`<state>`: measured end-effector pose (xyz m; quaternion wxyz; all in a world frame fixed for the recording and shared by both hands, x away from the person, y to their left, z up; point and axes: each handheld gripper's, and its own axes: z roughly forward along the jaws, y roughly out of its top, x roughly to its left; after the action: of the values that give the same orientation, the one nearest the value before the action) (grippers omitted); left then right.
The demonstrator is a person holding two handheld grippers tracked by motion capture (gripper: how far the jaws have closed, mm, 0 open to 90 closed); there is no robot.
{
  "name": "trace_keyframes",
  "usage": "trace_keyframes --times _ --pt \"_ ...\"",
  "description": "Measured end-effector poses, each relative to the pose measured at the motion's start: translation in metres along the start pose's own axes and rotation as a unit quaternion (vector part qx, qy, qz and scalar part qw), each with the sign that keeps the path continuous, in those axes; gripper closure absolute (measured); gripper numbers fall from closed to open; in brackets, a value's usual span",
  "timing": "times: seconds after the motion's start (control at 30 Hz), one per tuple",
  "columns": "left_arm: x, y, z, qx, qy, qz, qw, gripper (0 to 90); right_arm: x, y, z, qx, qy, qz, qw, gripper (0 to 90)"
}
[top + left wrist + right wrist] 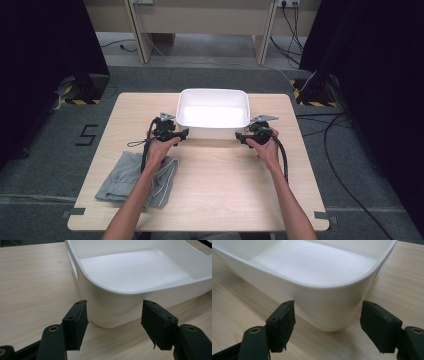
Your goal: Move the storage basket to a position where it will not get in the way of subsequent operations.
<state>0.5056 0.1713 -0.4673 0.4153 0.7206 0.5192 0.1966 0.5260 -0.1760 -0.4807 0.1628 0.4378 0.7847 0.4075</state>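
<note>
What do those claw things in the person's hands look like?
Both are black. The left gripper and right gripper each carry a grey three-cornered plate on top and trail a black cable. Up close, each jaw is a flat black block on an arm with a brass-coloured ring. The forearms are bare, no sleeves.

White tub (213, 114) blocks the tabletop's (225, 175) far middle; grey cloth (131, 179) covers the near-left corner; near middle and right lie open.

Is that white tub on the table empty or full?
Empty. The white tub stands upright, and its bare white bottom shows in the high view and both gripper views.
</note>
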Motion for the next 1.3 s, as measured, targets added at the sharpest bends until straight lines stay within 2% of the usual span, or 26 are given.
trace_keyframes --times 0.17,0.37,0.57,0.77,1.0,1.3 --pt "0.0 0.004 0.006 -0.006 0.0 -0.007 1.0 37.6 -0.003 0.004 0.005 -0.005 -0.002 0.014 0.9999 28.8" --pt "-0.001 0.007 0.012 -0.001 0.006 -0.003 1.0 37.5 -0.004 0.009 0.009 -0.005 -0.011 0.014 0.9998 28.8" --pt "-0.003 0.011 0.016 0.003 0.008 0.001 1.0 37.3 -0.007 0.012 0.012 -0.003 -0.015 0.027 0.9995 28.8" --pt "0.002 0.009 0.02 0.005 0.016 -0.018 0.9997 37.1 -0.011 0.012 0.013 -0.002 -0.018 0.035 0.9992 28.8" --pt "0.007 0.009 0.026 0.002 0.023 -0.032 0.9992 38.3 -0.011 0.018 0.014 0.004 -0.026 0.03 0.9992 28.3" --pt "0.011 0.008 0.03 0.005 0.029 -0.04 0.9988 39.3 -0.011 0.026 0.022 0.017 -0.043 0.03 0.9984 26.8"
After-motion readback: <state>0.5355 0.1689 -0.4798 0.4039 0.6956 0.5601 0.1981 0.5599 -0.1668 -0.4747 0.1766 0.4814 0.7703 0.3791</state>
